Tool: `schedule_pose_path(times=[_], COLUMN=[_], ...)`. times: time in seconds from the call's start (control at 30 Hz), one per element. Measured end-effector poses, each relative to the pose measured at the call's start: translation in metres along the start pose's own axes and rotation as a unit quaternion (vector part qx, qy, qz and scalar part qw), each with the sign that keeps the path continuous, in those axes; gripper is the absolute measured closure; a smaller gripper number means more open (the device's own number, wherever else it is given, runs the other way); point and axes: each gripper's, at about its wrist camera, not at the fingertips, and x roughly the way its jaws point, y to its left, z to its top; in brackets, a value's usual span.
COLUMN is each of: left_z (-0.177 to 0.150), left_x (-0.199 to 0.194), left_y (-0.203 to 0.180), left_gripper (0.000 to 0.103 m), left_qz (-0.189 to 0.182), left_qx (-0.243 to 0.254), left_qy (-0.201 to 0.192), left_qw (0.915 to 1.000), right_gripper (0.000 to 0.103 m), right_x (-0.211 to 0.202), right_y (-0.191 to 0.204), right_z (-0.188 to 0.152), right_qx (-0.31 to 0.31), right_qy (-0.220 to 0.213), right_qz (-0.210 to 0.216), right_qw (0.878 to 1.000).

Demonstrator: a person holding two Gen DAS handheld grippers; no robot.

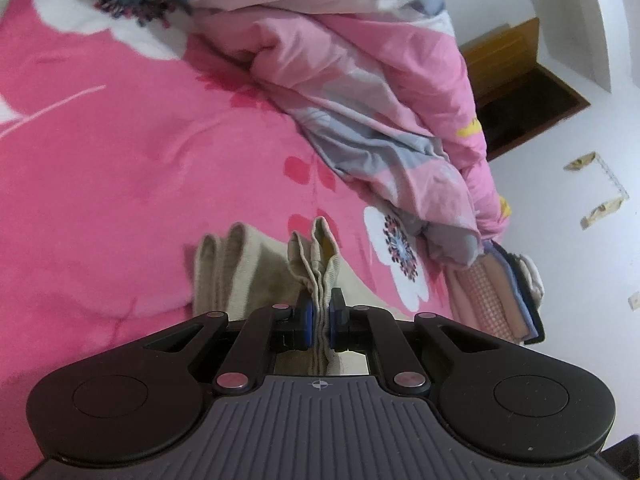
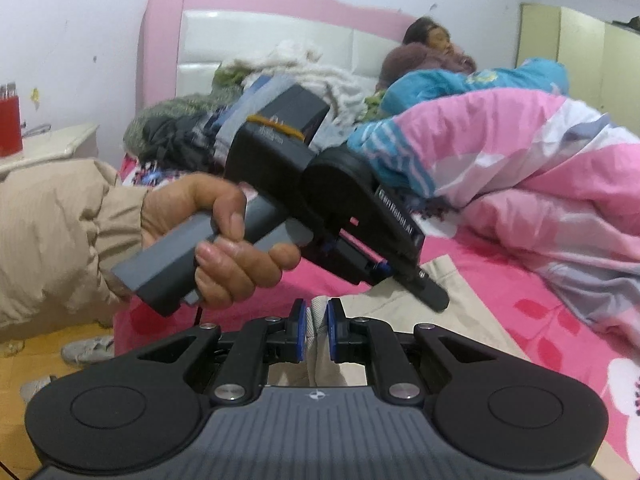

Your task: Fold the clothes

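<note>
The beige garment (image 1: 320, 264), soft and limp, is pinched at bunched edges by the closed left gripper (image 1: 321, 320) and right gripper (image 2: 316, 330); gathered layers are best held together.

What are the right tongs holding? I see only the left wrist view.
Observer: The right tongs are shut on an edge of the same beige garment.
Operator: Is anything near the headboard?
Observer: Yes, a person lies there under a blue blanket.
Operator: Who holds my left tongs?
Observer: A hand in a beige padded sleeve grips their handle.
</note>
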Motion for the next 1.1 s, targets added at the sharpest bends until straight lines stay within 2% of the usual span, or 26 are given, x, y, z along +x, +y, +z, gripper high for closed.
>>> schedule_pose_path(times=[0.4,0.57,0.63,0.73,0.8,0.87,0.9,1.0,1.1], left_z=[-0.009,-0.01,-0.01,-0.01,-0.01,-0.009,-0.009,-0.01,-0.013], left_x=[0.004,0.004,0.001,-0.007,-0.013,-0.021,-0.026,-0.039,-0.045], left_y=[0.035,0.043,0.043,0.037,0.032,0.025,0.021,0.005,-0.02], left_gripper=[0.097,0.092,0.092,0.087,0.084,0.072,0.07,0.069,0.069], left_qz=[-0.002,-0.007,-0.003,0.01,0.024,0.043,0.054,0.077,0.085], left_qx=[-0.031,-0.034,-0.037,-0.031,-0.025,-0.016,-0.01,0.015,0.061], left_qy=[0.0,-0.004,-0.008,-0.016,-0.024,-0.038,-0.048,-0.072,-0.079], left_qw=[0.9995,0.9994,0.9993,0.9993,0.9991,0.9982,0.9973,0.9943,0.9914], right_gripper=[0.092,0.092,0.09,0.081,0.071,0.067,0.066,0.066,0.066], right_x=[0.02,0.024,0.026,0.026,0.022,0.014,0.009,-0.017,-0.054], right_y=[0.008,0.009,0.009,0.01,0.011,0.012,0.012,0.0,-0.018], right_z=[-0.011,-0.013,-0.014,-0.015,-0.016,-0.015,-0.014,-0.014,-0.017], right_qx=[-0.016,-0.01,-0.005,-0.002,-0.007,-0.017,-0.02,-0.003,0.031], right_qy=[0.028,0.037,0.042,0.045,0.039,0.025,0.016,-0.017,-0.064], right_qz=[0.012,0.017,0.019,0.025,0.028,0.02,0.016,-0.005,-0.041], right_qw=[0.999,0.999,0.999,0.999,0.999,0.999,1.0,1.0,0.997])
